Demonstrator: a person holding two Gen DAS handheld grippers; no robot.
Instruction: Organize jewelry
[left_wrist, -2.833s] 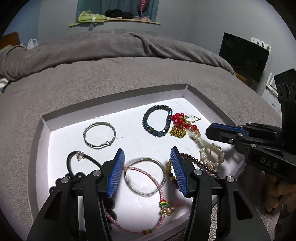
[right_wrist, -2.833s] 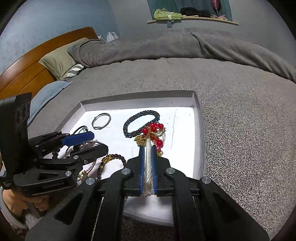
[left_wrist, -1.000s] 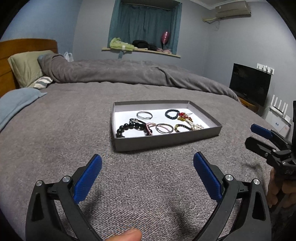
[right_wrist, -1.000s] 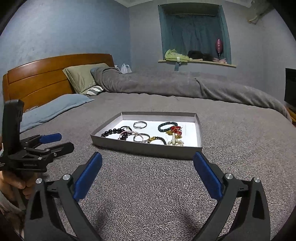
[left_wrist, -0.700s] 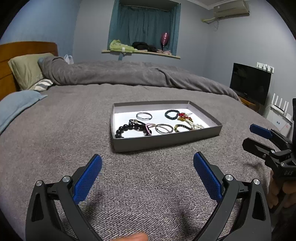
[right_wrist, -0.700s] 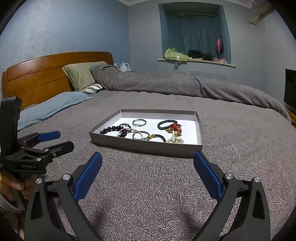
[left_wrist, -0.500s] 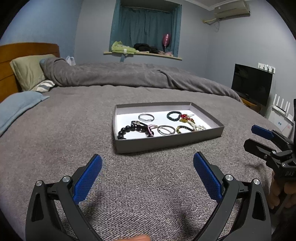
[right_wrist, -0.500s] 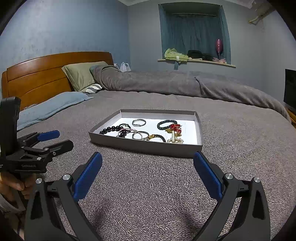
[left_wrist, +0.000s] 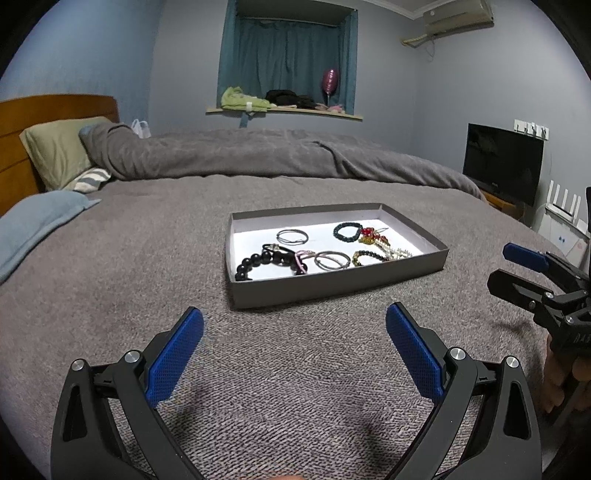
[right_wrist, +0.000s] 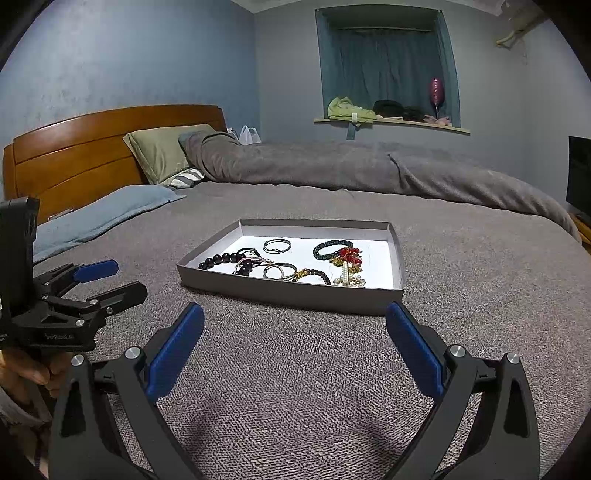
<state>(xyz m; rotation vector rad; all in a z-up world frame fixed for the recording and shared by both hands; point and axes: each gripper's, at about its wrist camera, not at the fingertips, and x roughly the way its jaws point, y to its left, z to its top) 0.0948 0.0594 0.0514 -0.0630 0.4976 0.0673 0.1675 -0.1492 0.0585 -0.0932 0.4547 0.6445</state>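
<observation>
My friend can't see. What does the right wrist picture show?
A grey tray of bracelets sits on a grey bed, with beads, metal rings and red charms lying in it. The right gripper is open and empty in front of the tray, and the left gripper is open at the left edge, also empty.

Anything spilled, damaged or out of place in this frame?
Nothing spilled or damaged. All the jewelry lies inside the gray tray on the bed. Only untidiness: the black bead bracelet overlaps neighbouring pieces, and the red bead piece lies tangled with a gold chain. Both the left gripper and right gripper are open, empty.
</observation>
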